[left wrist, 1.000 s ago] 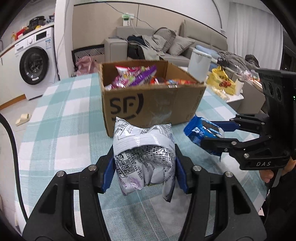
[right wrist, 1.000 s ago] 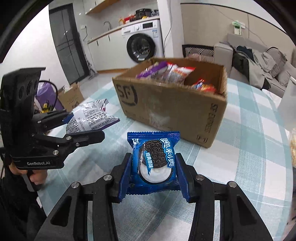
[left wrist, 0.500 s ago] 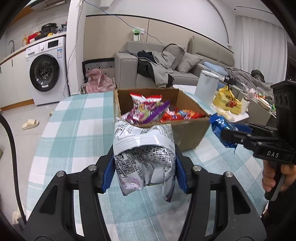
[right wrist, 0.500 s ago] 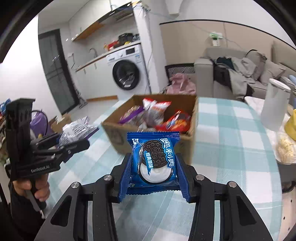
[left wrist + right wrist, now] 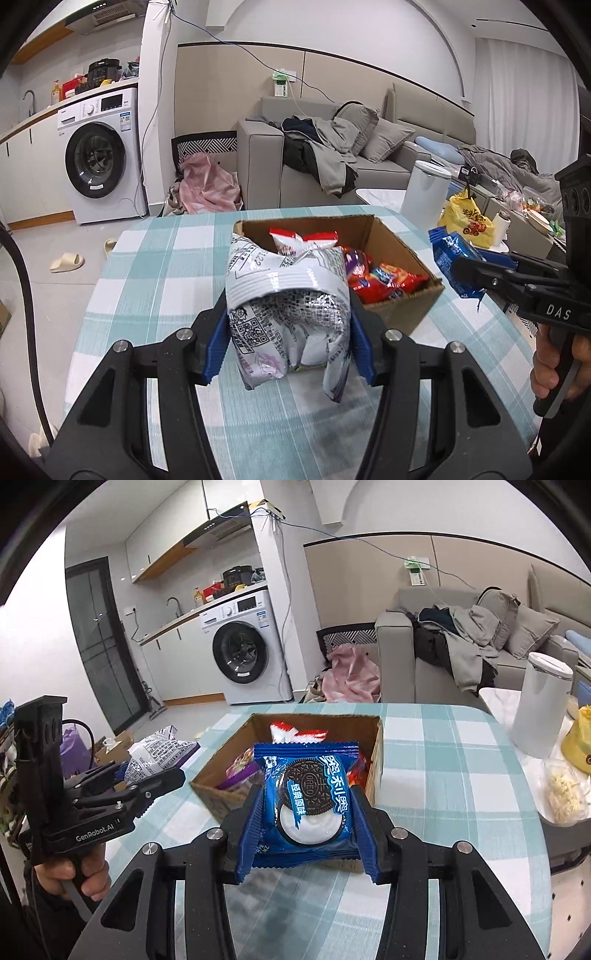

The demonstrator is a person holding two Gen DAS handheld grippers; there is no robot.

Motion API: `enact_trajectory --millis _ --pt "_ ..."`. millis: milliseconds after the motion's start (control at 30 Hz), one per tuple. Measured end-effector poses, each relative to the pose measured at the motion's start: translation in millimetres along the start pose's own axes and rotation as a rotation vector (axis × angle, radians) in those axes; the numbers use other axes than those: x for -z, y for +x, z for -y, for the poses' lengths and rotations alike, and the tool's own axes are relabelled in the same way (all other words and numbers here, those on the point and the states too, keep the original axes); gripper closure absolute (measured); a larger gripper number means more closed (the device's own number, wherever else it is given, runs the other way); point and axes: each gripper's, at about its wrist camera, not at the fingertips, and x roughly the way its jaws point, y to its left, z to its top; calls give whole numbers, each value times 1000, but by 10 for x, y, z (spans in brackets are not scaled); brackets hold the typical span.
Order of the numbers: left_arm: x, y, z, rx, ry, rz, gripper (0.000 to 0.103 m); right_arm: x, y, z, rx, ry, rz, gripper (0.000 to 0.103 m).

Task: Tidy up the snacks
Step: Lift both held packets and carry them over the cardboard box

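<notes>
left gripper clamps a silver qr-code packet — right gripper pinches a blue "oreo" pack.

An open-plan home, with living room and kitchen sharing one space: a grey sofa heaped with clothes and cushions stands near a front-loading washing machine built in under a worktop with a tap. A range hood and wall cupboards hang above, slippers lie on the tiled floor, and a checked cloth covers the counter in the foreground.
</notes>
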Motion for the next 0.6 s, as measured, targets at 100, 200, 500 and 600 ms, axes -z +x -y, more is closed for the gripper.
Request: enact_trajectory --millis 100,200,500,600 --pt "-93 112 -6 3 4 0 50 -51 88 -2 -2 -1 -2 57" --pt "-164 225 8 -2 11 1 50 -89 181 19 0 6 -6 57" --pt "-255 632 49 5 17 -15 50 -196 391 54 1 16 -21 57" --pt "-254 783 56 0 26 -26 50 -223 484 63 2 14 -28 57"
